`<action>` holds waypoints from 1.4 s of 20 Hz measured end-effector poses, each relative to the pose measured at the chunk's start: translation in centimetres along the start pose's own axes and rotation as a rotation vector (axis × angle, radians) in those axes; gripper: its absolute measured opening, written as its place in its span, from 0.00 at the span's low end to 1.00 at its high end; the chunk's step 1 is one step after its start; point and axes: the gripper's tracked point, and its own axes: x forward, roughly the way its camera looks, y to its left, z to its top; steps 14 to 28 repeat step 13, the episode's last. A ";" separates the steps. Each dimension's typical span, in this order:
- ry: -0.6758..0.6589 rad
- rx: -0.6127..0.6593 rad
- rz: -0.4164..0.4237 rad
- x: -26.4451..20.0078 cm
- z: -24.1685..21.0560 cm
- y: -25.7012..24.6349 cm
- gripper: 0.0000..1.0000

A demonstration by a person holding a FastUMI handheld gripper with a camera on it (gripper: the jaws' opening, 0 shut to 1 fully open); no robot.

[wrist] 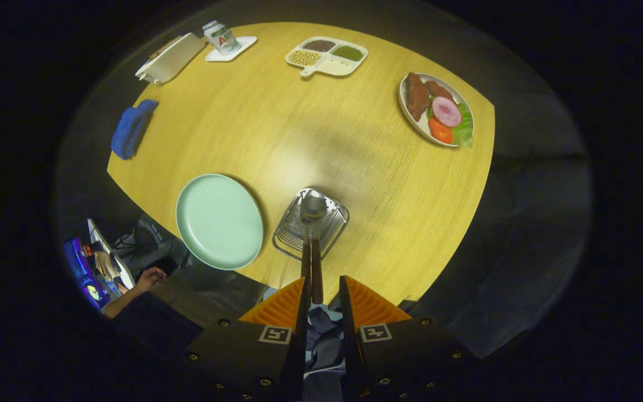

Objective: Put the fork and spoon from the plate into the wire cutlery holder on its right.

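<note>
A pale green plate [219,220] lies bare on the wooden table [355,167], near its front edge. Just to its right stands the wire cutlery holder [310,223]. A spoon [313,206] rests in it, bowl down inside the wires. Two handles rise out of the holder toward me: a thin one [305,258] and a brown one [317,276]. My gripper [322,282] hovers above the holder, looking straight down. The brown handle's end sits in the gap beside one finger [285,304]; the other finger [366,304] stands apart from it. The jaws are parted wider than the handle.
At the far side are a plate of food [436,109], a divided tray of beans [327,56], a carton on a small white tray [222,38], a white box [169,58] and a blue cloth [130,129]. A person's hand [151,277] rests below the table's front edge.
</note>
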 end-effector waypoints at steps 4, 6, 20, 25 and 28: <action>-0.329 0.051 -0.044 -2.8 1.9 3.0 0.30; -0.547 0.081 -0.067 -4.8 3.5 5.0 0.30; -1.208 0.213 -0.158 -15.7 3.0 9.9 0.30; -1.208 0.213 -0.158 -15.7 3.0 9.9 0.30; -1.208 0.213 -0.158 -15.7 3.0 9.9 0.30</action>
